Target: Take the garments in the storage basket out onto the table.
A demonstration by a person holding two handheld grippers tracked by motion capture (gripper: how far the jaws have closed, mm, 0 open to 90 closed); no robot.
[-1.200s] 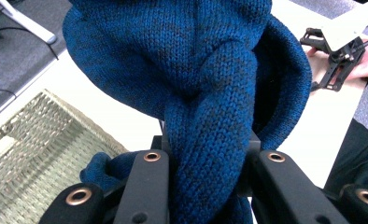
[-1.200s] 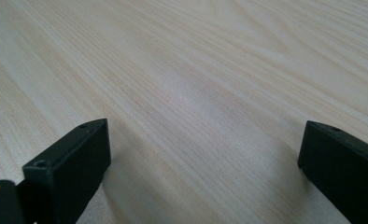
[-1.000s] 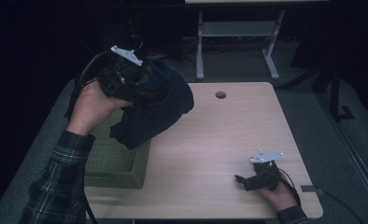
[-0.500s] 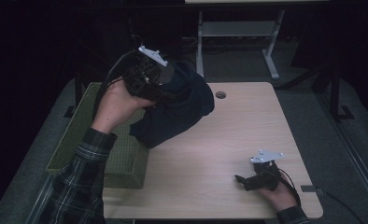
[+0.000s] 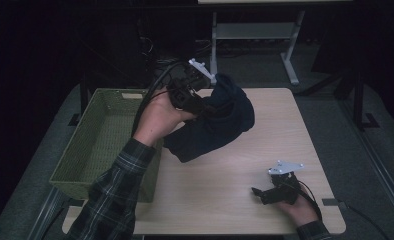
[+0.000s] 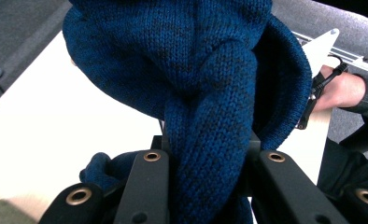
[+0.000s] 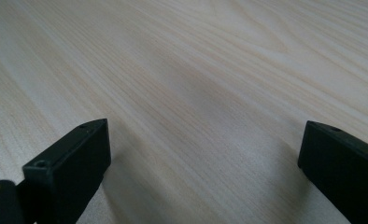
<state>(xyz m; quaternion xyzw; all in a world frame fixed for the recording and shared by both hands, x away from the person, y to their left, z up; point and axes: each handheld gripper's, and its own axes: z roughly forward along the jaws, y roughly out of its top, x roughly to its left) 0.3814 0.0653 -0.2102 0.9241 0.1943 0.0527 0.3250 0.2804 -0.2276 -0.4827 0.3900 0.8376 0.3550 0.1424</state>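
A fold of blue knitted garment [image 6: 205, 93] is pinched between the hand-held gripper's [image 6: 208, 163] jaws.

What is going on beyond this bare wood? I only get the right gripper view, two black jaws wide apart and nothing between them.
Observer: The left gripper is lifted over the table, its jaws clamped on a dark blue knitted garment.
Operator: Is that garment lying on the table?
Observer: It hangs from the jaws, bunched; whether its lower edge touches the wood I cannot tell.
Operator: Anything else nearby?
Observer: A green woven basket sits at the table's left edge, beside the plaid sleeve.
Operator: And my gripper?
Observer: The right gripper rests low near the table's front right corner, held in a hand.
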